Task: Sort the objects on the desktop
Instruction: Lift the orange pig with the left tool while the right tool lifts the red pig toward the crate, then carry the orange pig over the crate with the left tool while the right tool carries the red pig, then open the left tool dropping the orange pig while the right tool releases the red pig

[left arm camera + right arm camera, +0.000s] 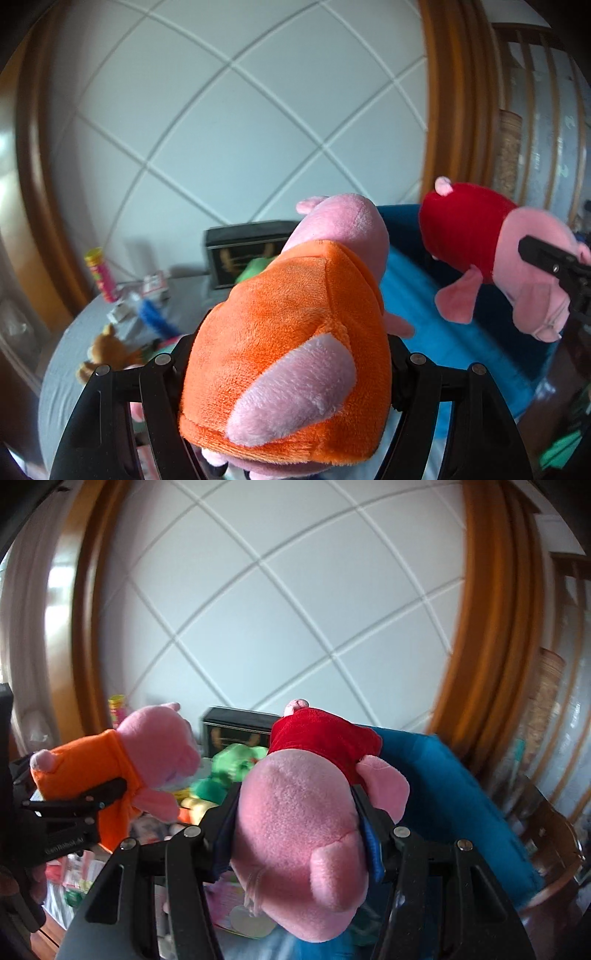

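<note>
Orange-shirted pig (288,347) clamped in left gripper (284,369), red-shirted pig (306,812) clamped in right gripper (295,834). Black box (245,251) and green plush (236,764) sit mid-frame behind; blue bin (461,794) at right.

Clearance above the table, both views

Air ahead open up to the white lattice wall (229,140). Low obstacles on the table (62,376): black box (247,251) at the wall, yellow-pink can (100,275) and brown plush (107,350) left, blue bin (461,794) right. Wooden frame (491,627) bounds the right side.
</note>
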`<state>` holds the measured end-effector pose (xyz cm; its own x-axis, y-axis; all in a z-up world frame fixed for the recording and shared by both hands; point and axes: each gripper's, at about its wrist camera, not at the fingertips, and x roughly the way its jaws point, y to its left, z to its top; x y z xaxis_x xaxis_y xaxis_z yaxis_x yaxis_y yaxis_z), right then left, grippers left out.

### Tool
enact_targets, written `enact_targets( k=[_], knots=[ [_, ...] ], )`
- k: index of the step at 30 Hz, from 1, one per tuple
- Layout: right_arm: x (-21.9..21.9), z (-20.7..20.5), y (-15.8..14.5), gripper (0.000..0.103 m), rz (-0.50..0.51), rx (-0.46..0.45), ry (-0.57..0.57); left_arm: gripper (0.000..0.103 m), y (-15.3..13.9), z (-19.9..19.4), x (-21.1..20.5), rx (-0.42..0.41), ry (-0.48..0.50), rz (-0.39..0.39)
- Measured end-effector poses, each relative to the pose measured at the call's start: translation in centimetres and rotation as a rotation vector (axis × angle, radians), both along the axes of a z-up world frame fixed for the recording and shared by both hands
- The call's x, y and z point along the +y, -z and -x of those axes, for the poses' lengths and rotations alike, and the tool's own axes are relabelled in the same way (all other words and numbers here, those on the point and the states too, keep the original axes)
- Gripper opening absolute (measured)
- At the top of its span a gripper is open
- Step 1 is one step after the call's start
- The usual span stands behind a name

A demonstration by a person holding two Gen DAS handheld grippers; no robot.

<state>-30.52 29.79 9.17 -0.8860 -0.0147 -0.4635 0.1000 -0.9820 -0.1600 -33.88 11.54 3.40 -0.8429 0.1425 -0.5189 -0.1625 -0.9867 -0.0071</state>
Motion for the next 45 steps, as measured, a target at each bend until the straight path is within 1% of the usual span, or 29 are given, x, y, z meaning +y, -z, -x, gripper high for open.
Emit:
enact_targets(
  k=[5,8,11,14,18,22,25,27,29,33,36,38,40,41,44,45],
  knots=[
    [8.0,-0.2,0.6,0.055,0.031,-0.023,0.108,0.074,-1.8,1.3,6.8,0.020,0.093,0.008],
    [11.9,-0.6,1.1,0.055,0.047,-0.027,0.190,0.074,-2.5,1.9,10.6,0.033,0.153,0.004],
    [15.2,-1.2,1.7,0.055,0.039,-0.042,0.234,0.074,-3.1,2.3,14.6,0.026,0.190,0.008],
    [18.9,-1.1,2.5,0.055,0.067,-0.055,0.261,0.074,-2.9,2.9,18.8,0.008,0.228,0.017],
    [23.4,-0.4,3.6,0.055,0.085,-0.086,0.256,0.075,-1.7,3.0,23.9,-0.026,0.222,0.030],
    [28.2,1.5,5.6,0.055,0.088,-0.162,0.210,0.075,1.5,4.7,28.9,-0.125,0.188,0.042],
    [30.9,3.4,7.7,0.055,0.086,-0.218,0.182,0.075,4.3,5.8,31.6,-0.216,0.152,0.076],
    [32.4,4.6,9.4,0.055,0.108,-0.265,0.150,0.075,5.6,6.4,32.7,-0.264,0.134,0.086],
    [33.4,5.3,10.3,0.055,0.111,-0.283,0.123,0.075,6.8,6.6,33.5,-0.297,0.106,0.096],
    [33.4,5.9,11.3,0.055,0.113,-0.297,0.057,0.075,7.8,6.5,33.8,-0.324,0.070,0.120],
    [32.6,6.5,10.8,0.055,0.124,-0.286,0.037,0.079,7.3,6.5,33.1,-0.295,0.038,0.120],
    [32.8,7.0,10.4,0.056,0.132,-0.259,0.037,0.083,6.8,6.5,32.4,-0.275,0.025,0.109],
    [33.1,7.3,10.0,0.059,0.156,-0.240,0.032,0.083,6.5,6.4,32.1,-0.266,0.019,0.100],
    [33.1,7.4,9.9,0.059,0.156,-0.234,0.036,0.084,6.4,6.2,32.0,-0.262,0.012,0.103],
    [33.2,7.2,9.2,0.059,0.149,-0.217,0.041,0.093,6.0,6.0,32.0,-0.251,0.003,0.110],
    [33.2,7.0,8.9,0.060,0.152,-0.210,0.042,0.095,5.9,5.8,31.9,-0.247,-0.001,0.110]
  ],
)
